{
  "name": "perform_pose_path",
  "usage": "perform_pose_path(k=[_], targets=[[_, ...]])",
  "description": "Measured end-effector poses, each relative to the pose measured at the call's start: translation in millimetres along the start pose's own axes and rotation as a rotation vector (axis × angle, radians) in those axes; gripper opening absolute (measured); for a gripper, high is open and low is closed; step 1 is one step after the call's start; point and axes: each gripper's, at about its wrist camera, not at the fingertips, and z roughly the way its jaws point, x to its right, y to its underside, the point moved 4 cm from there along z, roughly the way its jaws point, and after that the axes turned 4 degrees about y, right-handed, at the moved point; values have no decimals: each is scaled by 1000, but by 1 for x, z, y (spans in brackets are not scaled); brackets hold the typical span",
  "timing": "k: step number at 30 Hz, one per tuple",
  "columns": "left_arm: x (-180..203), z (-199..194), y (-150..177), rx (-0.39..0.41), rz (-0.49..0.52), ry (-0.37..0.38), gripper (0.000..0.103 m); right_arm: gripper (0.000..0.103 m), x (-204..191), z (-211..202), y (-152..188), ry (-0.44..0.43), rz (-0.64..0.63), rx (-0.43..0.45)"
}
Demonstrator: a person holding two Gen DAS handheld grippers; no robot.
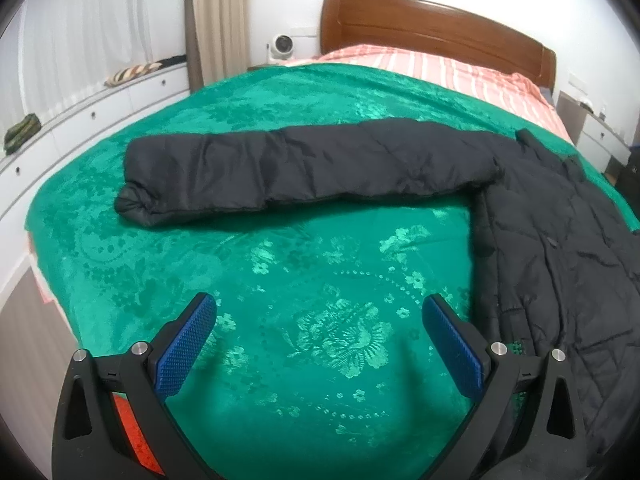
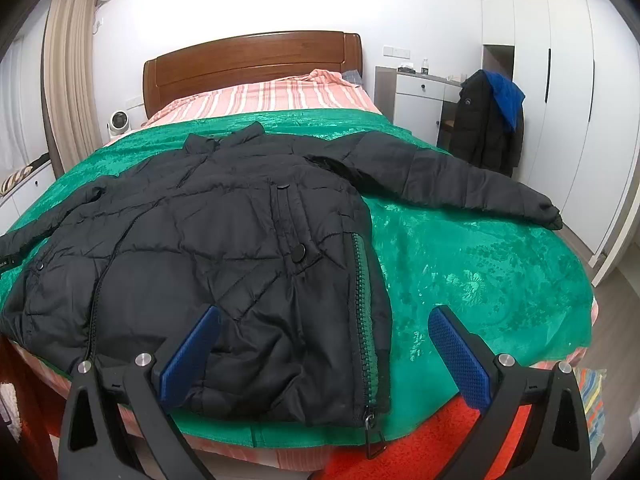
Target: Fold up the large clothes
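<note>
A large black padded jacket (image 2: 224, 240) lies flat, front up, on the green bedspread (image 2: 480, 264), collar toward the headboard, both sleeves spread out sideways. In the left wrist view one sleeve (image 1: 304, 168) stretches across the bed to the left and the jacket body (image 1: 560, 264) lies at the right. My left gripper (image 1: 320, 332) is open and empty above bare bedspread (image 1: 280, 280), short of the sleeve. My right gripper (image 2: 324, 340) is open and empty over the jacket's lower hem, beside the open zipper edge (image 2: 362, 312).
A wooden headboard (image 2: 252, 60) and striped pink sheet (image 2: 272, 96) are at the far end. A white drawer unit (image 1: 100, 112) runs along the left wall. Another dark coat hangs over a chair (image 2: 488, 128) by white wardrobes. A red rug (image 2: 420, 440) lies at the bed's foot.
</note>
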Motion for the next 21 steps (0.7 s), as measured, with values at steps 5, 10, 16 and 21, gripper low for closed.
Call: perform_pose_path(k=[5,10,16,21], targets=[[-3,0,-1,2,-10,-10,103,102,0,1,0,-1,-1,-3],[-4,1,-1,2,-12,-16,103,102,0,0,0,-1,0,-3],[-5,1,-1,2,-12,-20,103,102,0,1,0,-1,-1,-3],[-6,3,0,-7,-13,-28,103,102,0,1,0,-1,0,-3]])
